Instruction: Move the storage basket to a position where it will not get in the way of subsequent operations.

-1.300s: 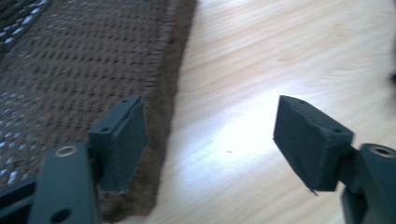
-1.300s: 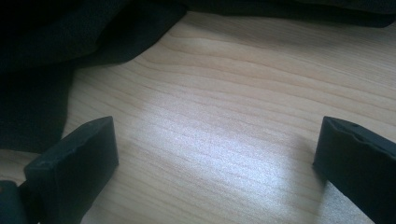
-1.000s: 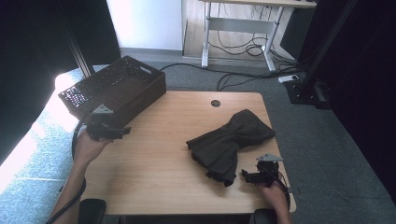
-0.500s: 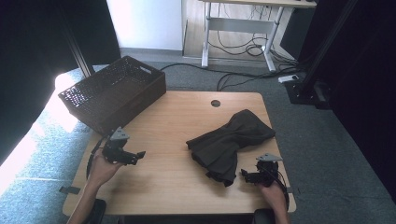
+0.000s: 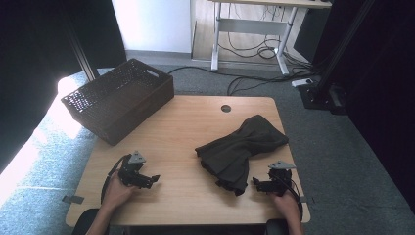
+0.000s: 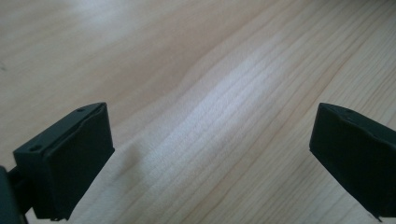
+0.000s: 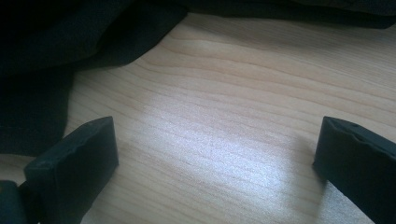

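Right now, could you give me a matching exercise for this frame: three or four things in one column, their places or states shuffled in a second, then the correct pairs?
Things:
1. dark woven plastic basket
2. crumpled dark green cloth
3. left tool
4. round black cable hole

Places or states:
A. open over bare wood
B. near the table's far edge
C. table's far left corner
D. heaped on the table's right half

Pairs: 1-C, 2-D, 3-A, 4-B

Grey carpet (image 5: 352,161), perhaps sunlit left
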{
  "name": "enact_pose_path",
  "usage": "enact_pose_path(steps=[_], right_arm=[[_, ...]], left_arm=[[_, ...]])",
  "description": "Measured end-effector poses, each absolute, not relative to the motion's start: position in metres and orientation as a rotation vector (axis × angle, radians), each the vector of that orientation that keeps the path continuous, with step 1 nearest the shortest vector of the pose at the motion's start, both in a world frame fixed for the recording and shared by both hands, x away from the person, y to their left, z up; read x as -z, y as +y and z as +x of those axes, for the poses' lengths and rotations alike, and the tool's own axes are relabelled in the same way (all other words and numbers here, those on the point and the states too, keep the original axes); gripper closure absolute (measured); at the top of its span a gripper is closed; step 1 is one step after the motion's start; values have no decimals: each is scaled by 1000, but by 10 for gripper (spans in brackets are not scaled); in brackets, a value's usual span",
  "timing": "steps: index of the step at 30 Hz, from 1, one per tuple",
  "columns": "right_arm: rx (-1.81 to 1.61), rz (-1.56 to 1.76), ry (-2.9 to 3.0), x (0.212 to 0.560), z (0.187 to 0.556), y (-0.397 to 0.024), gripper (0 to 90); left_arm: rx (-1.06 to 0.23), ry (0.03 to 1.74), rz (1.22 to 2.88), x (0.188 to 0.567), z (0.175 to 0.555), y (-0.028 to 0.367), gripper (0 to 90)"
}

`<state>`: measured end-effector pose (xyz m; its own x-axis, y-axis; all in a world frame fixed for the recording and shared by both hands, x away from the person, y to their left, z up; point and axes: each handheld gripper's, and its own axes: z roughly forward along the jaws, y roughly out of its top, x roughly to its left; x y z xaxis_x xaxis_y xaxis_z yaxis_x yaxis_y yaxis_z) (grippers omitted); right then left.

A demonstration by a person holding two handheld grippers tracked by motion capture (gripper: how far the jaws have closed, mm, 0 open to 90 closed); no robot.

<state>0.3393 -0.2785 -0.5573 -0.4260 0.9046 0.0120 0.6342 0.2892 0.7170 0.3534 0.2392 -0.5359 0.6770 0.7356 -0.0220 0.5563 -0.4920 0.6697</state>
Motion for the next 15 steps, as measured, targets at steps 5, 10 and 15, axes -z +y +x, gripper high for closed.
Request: enact_pose_path(steps=[5,10,15], right_arm=[[-925,1381,2166,557,339,-279,0],[-925,1382,2166,557,339,-279,0],[-925,1382,2166,557,339,-279,0]], left_arm=[[-334,992,2260,544,354,234,0],[-351,970,2263,548,353,228,0],[-348,955,2260,549,353,226,0]])
